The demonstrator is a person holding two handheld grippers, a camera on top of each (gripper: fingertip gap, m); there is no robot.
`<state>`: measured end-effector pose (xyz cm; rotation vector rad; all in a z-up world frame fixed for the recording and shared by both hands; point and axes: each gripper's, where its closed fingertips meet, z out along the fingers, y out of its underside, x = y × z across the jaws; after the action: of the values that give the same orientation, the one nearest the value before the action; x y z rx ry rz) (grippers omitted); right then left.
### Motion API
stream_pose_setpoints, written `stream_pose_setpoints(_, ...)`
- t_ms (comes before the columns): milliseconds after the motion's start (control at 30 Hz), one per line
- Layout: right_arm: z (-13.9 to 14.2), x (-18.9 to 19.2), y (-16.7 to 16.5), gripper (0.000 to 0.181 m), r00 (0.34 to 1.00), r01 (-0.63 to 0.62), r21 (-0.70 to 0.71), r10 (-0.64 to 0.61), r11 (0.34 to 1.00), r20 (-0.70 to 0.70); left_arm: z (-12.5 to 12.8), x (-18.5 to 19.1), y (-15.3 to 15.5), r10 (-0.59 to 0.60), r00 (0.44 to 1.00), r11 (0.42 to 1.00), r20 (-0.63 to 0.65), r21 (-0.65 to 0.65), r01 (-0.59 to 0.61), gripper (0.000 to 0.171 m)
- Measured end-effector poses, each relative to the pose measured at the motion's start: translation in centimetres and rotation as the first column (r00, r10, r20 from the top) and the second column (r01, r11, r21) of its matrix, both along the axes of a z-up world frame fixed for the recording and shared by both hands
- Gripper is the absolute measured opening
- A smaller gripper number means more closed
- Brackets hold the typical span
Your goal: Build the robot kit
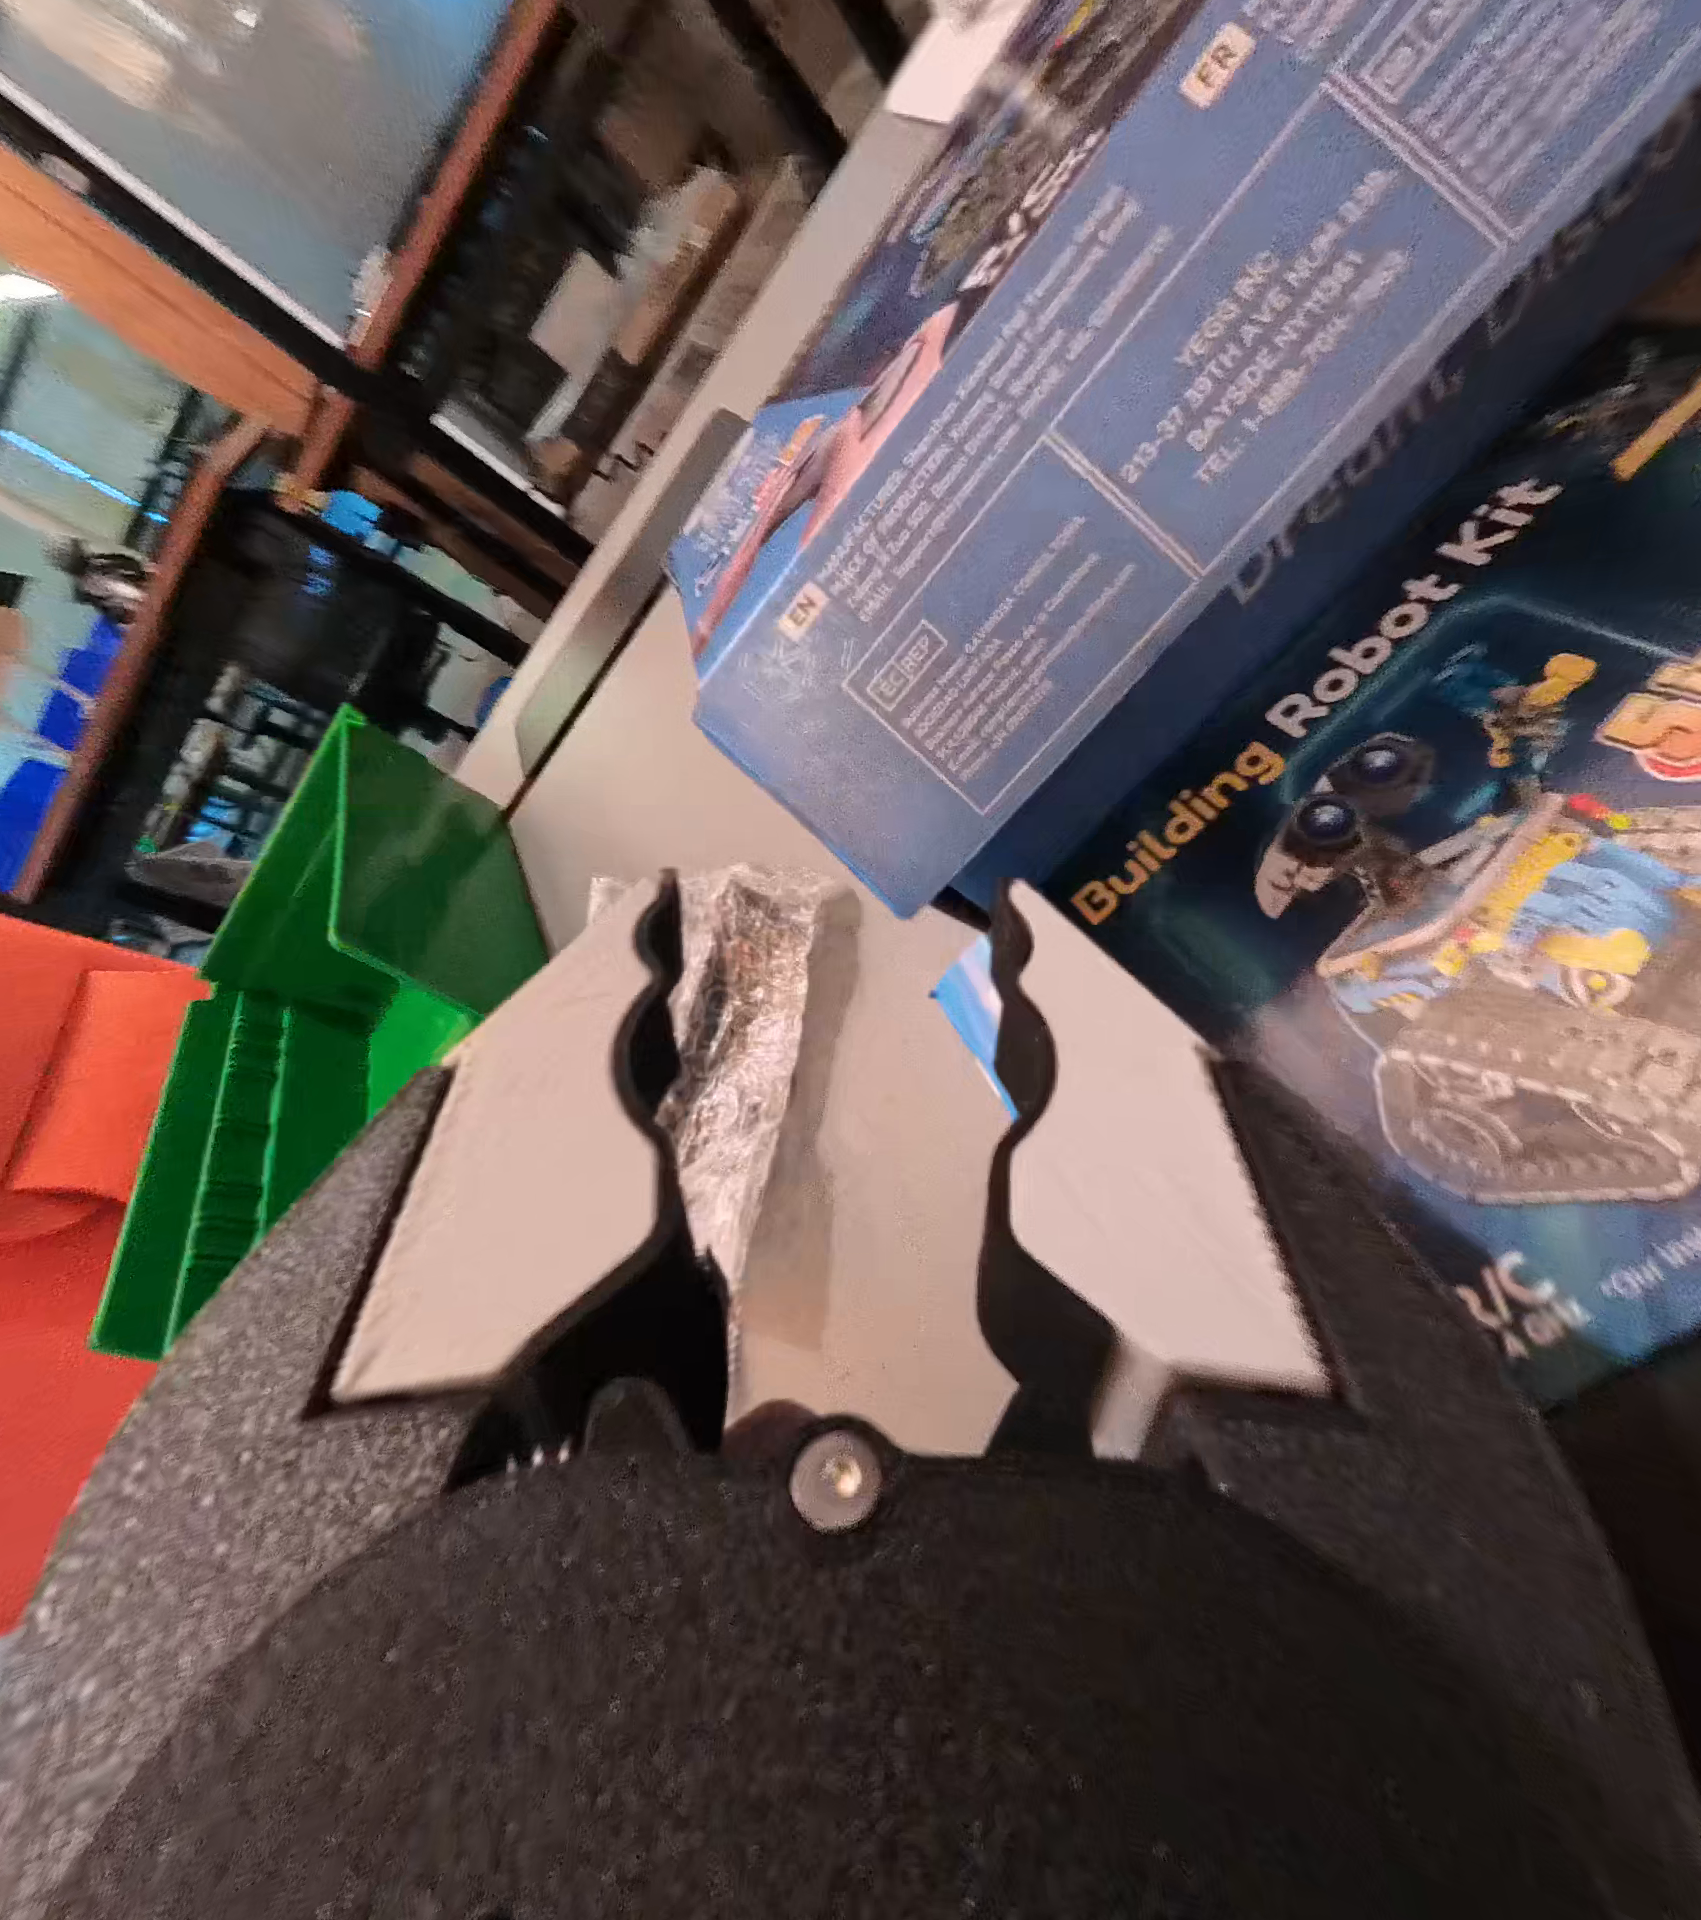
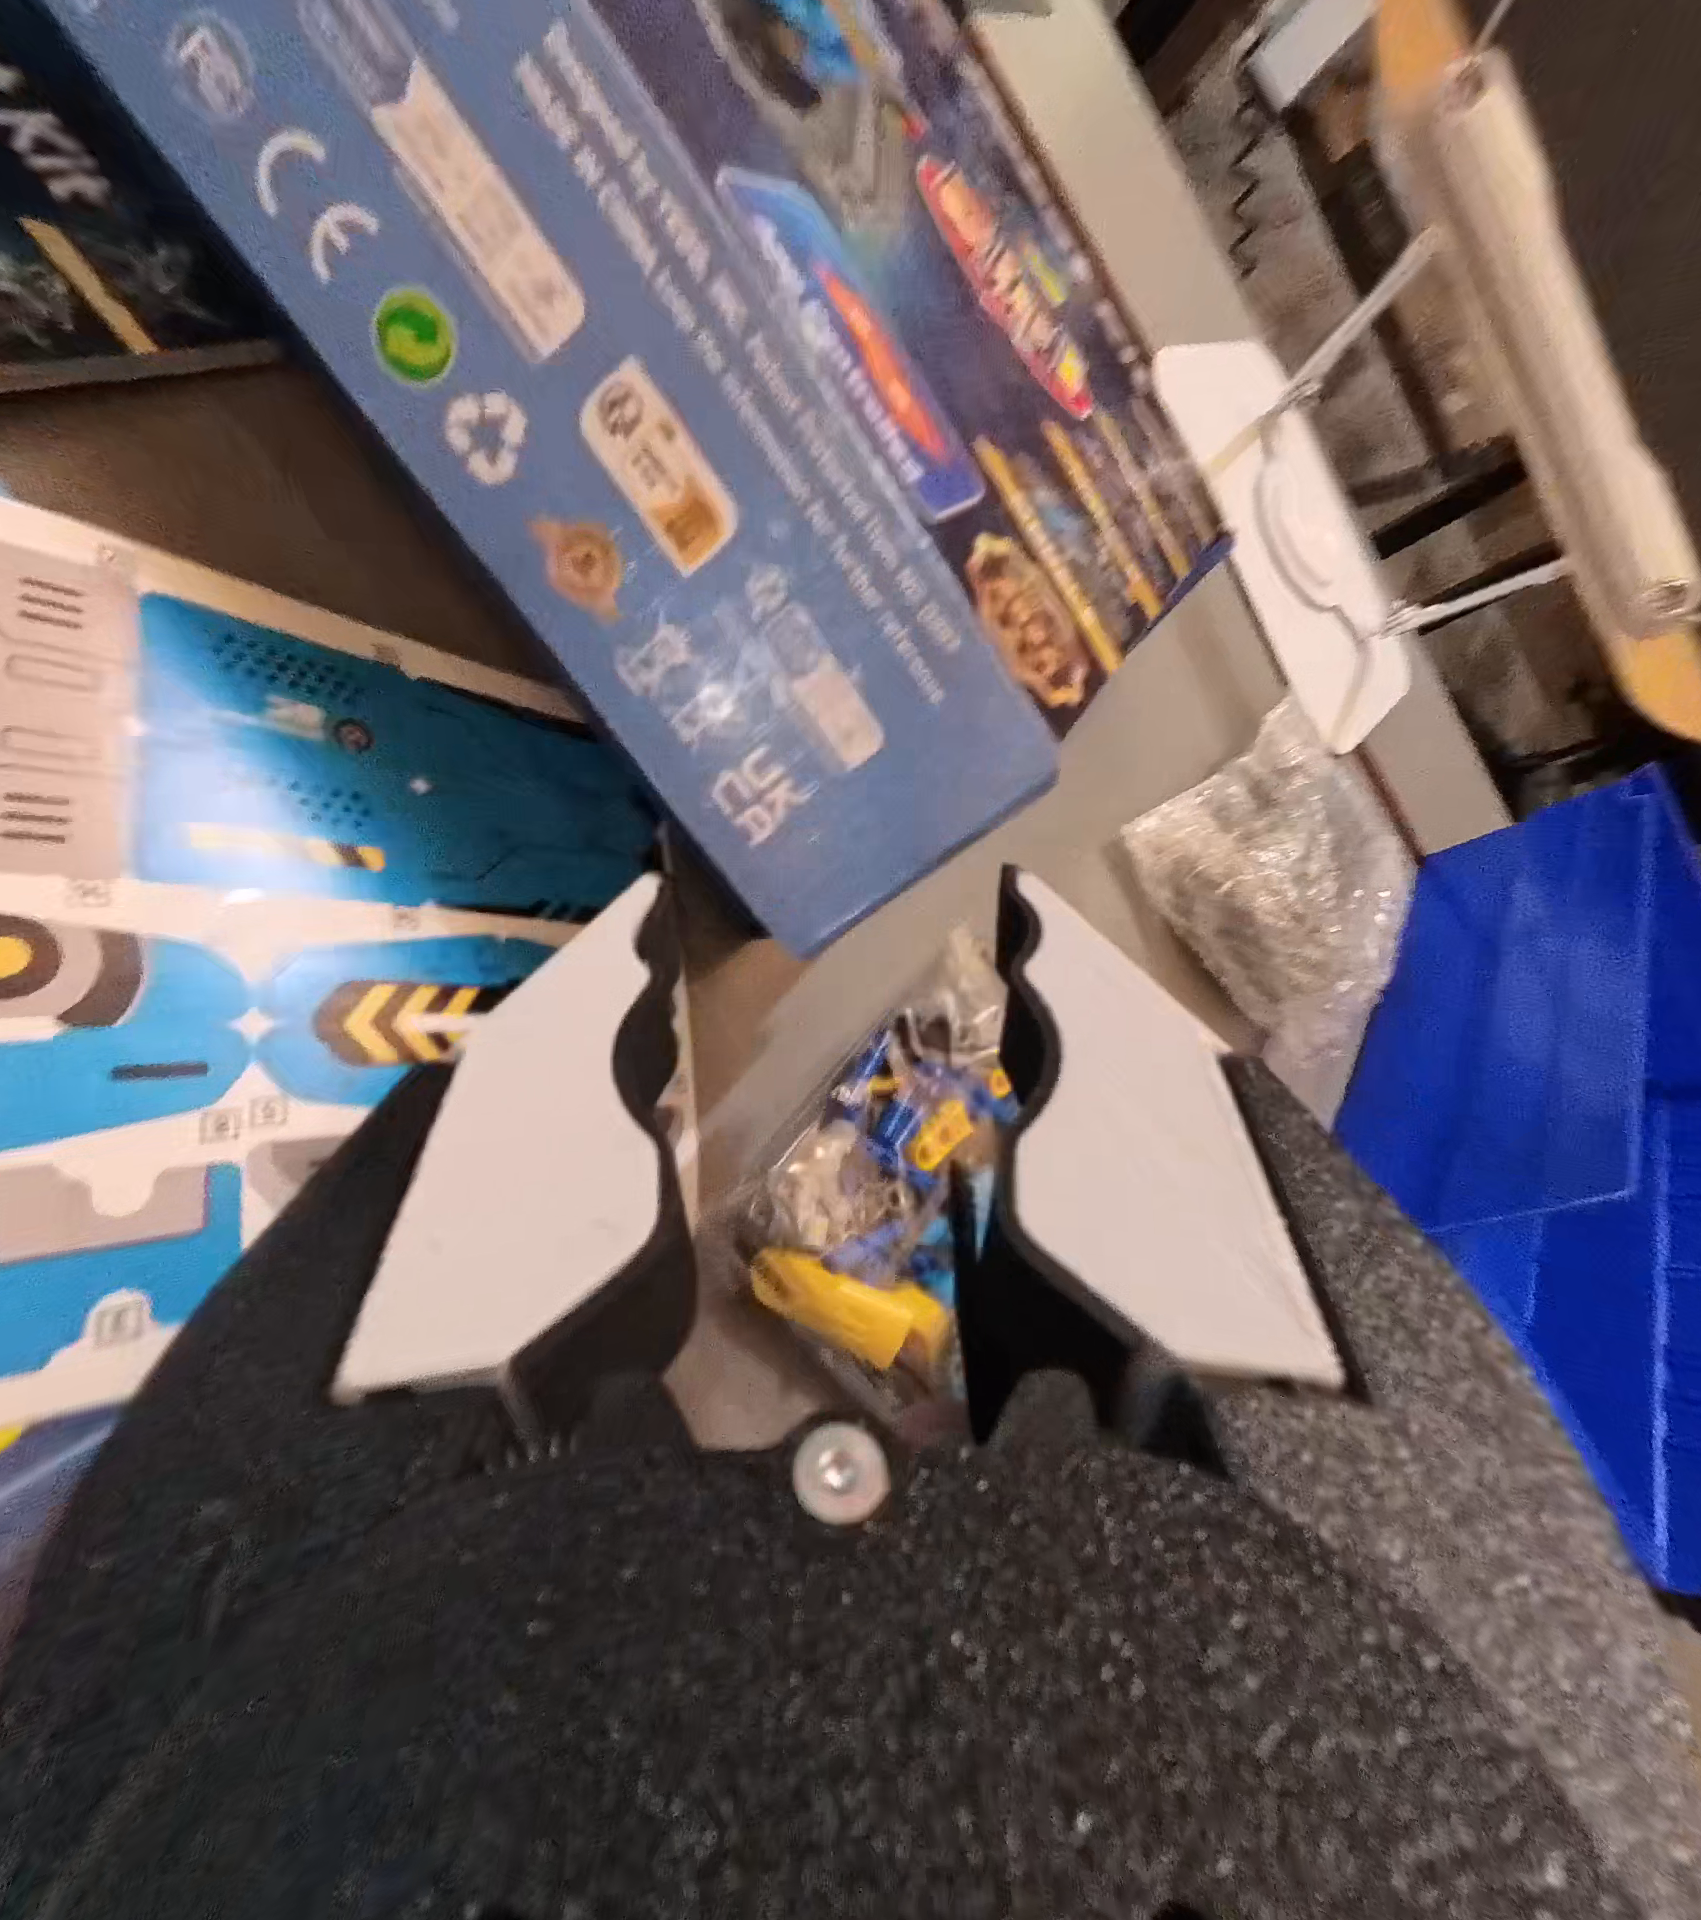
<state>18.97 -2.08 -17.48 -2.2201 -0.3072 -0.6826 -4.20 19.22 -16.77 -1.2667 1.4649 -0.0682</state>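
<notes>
Dark storage racks (image 1: 472,343) with wooden shelves are filling the blurred background behind a pale grey table (image 1: 638,790), and a tilted blue box (image 1: 1116,457) is serving as the landmark for everything else. From the left wrist view, the left gripper (image 1: 830,1039) is hovering just below the lower corner of the blue box with its jaws standing apart and gripping nothing; a crinkled clear bag of dark parts (image 1: 737,1039) is showing through the gap, lying on the table just under that corner, and whether a finger is touching it cannot be told. Beside the blue box, toward the right, a dark printed kit box (image 1: 1511,935) is lying flat, the blue box leaning over its edge. Well to the left of the blue box a green bin (image 1: 326,1039) is sitting next to an orange bin (image 1: 4,1247). From the right wrist view, the right gripper (image 2: 830,1039) is hanging just below the blue box (image 2: 617,416), jaws likewise spread and empty, with a clear bag of blue and yellow pieces (image 2: 877,1195) lying on the table between the fingers without being pinched. Left of the blue box a blue and white card sheet (image 2: 98,935) is lying flat; to its right another clear bag of grey parts (image 2: 1261,883) is resting near a blue bin (image 2: 1573,1143).
</notes>
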Motion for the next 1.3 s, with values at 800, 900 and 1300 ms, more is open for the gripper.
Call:
stream_pose_setpoints(800, 9.9, 4.2, 6.1, 0.01, 0.991, 0.031, 0.234, -0.06, 0.972, 0.116, 8.7, 5.0, 5.4, -0.051, 0.957, 0.982, 0.287, -0.16, 0.1, 0.012)
stream_pose_setpoints(900, 10.4, 3.8, 6.6, 0.003, 0.998, 0.02, 0.165, -0.009, 0.986, -0.066, 9.7, 5.2, 5.6, -0.054, 0.961, 0.966, 0.273, -0.23, 0.12, 0.01)
stream_pose_setpoints(1300, 3.1, -1.9, 1.1, 0.0, 0.911, -0.122, -0.13, 0.059, 0.984, -0.409, 3.8, 2.4, -2.6, -0.316, 0.947, 0.711, 0.067, -0.644, 0.283, 0.0)
